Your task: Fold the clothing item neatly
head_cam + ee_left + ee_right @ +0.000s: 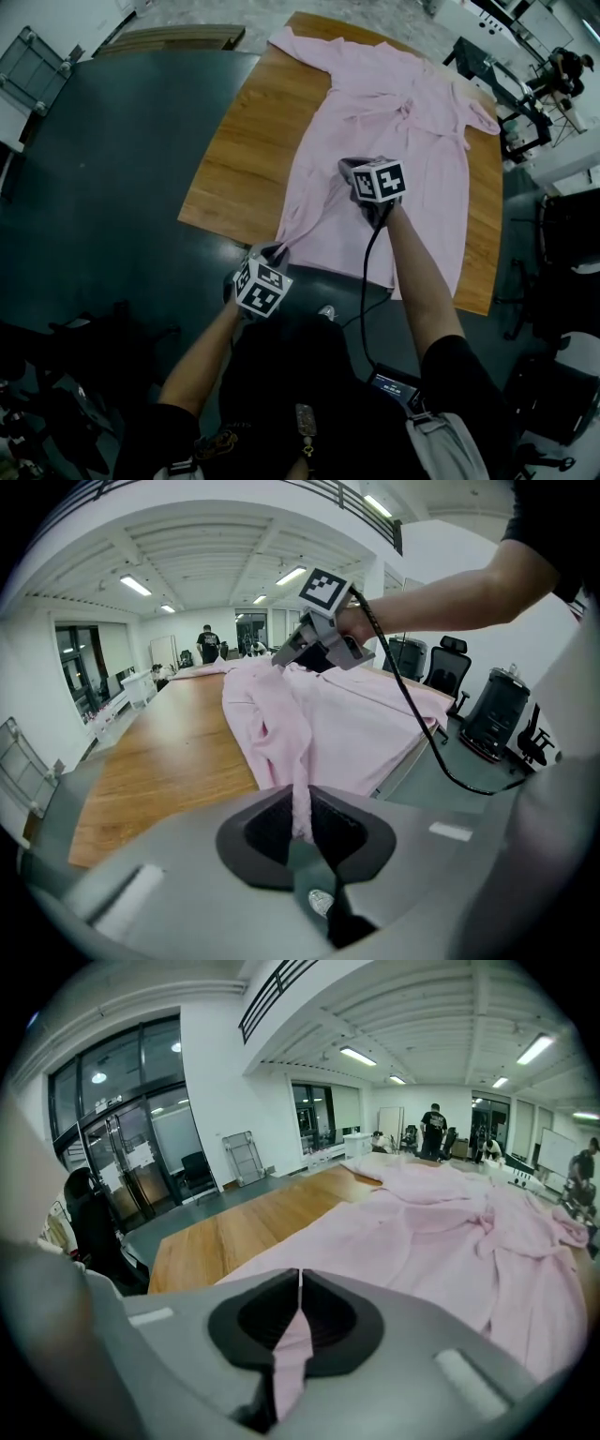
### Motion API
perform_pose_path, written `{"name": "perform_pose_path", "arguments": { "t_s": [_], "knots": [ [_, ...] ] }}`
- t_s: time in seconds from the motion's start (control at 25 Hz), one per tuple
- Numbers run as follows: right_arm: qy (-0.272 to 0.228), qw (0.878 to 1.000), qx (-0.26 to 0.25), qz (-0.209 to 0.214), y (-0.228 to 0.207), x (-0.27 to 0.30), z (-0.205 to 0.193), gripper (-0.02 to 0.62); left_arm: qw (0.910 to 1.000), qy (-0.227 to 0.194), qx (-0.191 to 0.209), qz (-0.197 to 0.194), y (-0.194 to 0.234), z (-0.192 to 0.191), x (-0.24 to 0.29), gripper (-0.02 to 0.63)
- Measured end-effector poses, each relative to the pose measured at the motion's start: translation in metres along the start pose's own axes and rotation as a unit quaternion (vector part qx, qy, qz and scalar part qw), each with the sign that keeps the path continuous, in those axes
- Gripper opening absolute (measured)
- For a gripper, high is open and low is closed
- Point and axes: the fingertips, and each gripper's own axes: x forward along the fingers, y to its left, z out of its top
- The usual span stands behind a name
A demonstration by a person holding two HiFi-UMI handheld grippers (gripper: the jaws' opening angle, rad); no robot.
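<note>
A pink garment [394,150] lies spread along the wooden table [244,150], its hem toward me. My left gripper [277,250] is at the near left hem corner, off the table's front edge. In the left gripper view its jaws are shut on a strand of the pink fabric [302,803], which stretches taut back to the garment [347,724]. My right gripper [350,170] rests on the garment's middle, a little up from the hem. In the right gripper view its jaws are shut with a fold of pink cloth [295,1330] pinched between them. The right gripper [291,656] also shows in the left gripper view.
A dark grey surface [112,178] borders the wooden table on the left and front. A black cable [367,272] hangs from the right gripper. Office chairs [567,234] and desks [506,84] stand to the right, and people stand far off [433,1129].
</note>
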Motion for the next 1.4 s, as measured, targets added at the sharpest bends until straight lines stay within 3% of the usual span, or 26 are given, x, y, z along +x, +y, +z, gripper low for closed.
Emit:
{"name": "perform_pose_path", "arguments": {
  "t_s": [0.32, 0.52, 0.72, 1.0, 1.2, 1.4],
  "knots": [
    [-0.039, 0.996, 0.038, -0.068, -0.004, -0.088, -0.033, 0.012, 0.9996, -0.008, 0.006, -0.027, 0.004, 0.001, -0.004, 0.035],
    [-0.050, 0.985, 0.096, -0.135, 0.000, -0.151, -0.095, 0.012, 0.9990, -0.025, -0.007, -0.037, 0.007, 0.001, -0.008, 0.035],
    [-0.064, 0.972, 0.149, -0.168, 0.016, -0.188, -0.158, 0.012, 0.9986, -0.038, -0.014, -0.034, 0.011, -0.001, -0.013, 0.035],
    [-0.095, 0.962, 0.187, -0.177, 0.038, -0.205, -0.213, 0.012, 0.9988, -0.045, 0.008, -0.018, 0.001, 0.004, -0.022, 0.035],
    [-0.090, 0.963, 0.199, -0.160, 0.056, -0.209, -0.234, 0.012, 0.9995, -0.025, 0.017, -0.002, -0.005, -0.003, -0.029, 0.037],
    [-0.066, 0.969, 0.192, -0.143, 0.070, -0.200, -0.247, 0.012, 0.9999, -0.014, 0.003, 0.003, -0.006, -0.017, -0.031, 0.040]
  ]
}}
